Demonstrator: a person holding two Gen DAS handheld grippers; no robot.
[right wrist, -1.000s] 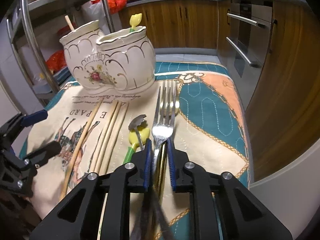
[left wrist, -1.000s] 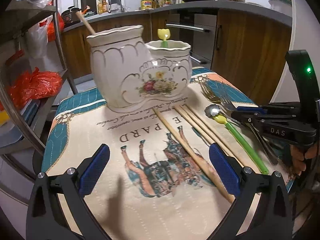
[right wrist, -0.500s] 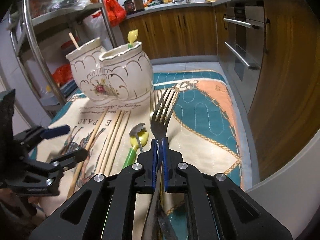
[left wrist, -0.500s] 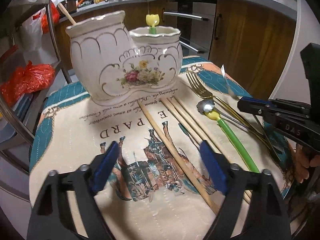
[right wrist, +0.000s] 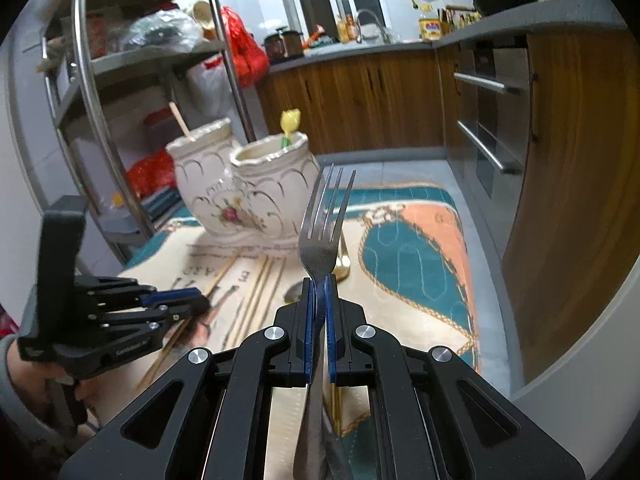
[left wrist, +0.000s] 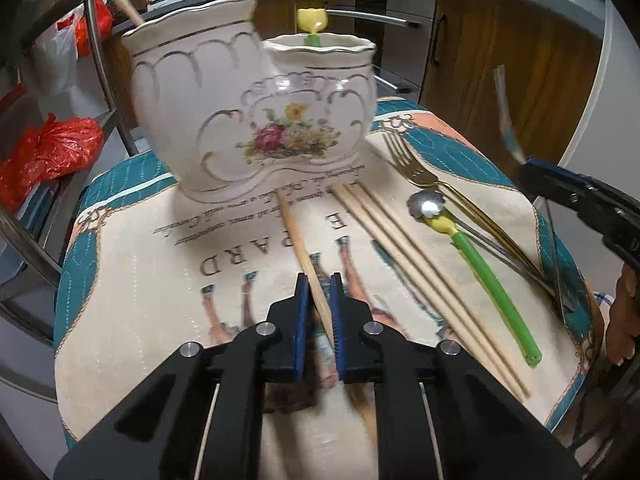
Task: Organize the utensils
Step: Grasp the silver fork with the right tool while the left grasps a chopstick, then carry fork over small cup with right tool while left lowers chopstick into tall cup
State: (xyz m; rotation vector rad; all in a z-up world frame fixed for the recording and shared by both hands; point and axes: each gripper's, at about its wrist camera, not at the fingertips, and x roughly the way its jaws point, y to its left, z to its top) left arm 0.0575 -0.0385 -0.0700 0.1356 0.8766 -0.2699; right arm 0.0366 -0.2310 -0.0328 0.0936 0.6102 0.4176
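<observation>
A white floral ceramic holder point(left wrist: 256, 120) with two compartments stands at the back of the mat; a chopstick point(left wrist: 124, 4) and a yellow tulip-ended utensil point(left wrist: 312, 24) poke out of it. My left gripper point(left wrist: 319, 284) is low over the mat, its jaws closing onto a single wooden chopstick point(left wrist: 296, 232) that the pads pinch. Two more chopsticks point(left wrist: 400, 248), a green-handled spoon point(left wrist: 476, 264) and a gold fork point(left wrist: 416, 168) lie to the right. My right gripper point(right wrist: 319, 284) is shut on a silver fork point(right wrist: 324, 224), held above the mat with its tines pointing up towards the holder point(right wrist: 248, 196).
A printed teal and cream mat point(left wrist: 120, 280) covers the small table. On the left a metal rack point(left wrist: 100, 60) holds red bags point(left wrist: 48, 148). Wooden cabinets and an oven front point(right wrist: 480, 120) run close along the right, beyond the table's edge.
The left jaws went from wide apart to closed around the single chopstick. The right gripper lifted the silver fork off the mat and tilted it upward.
</observation>
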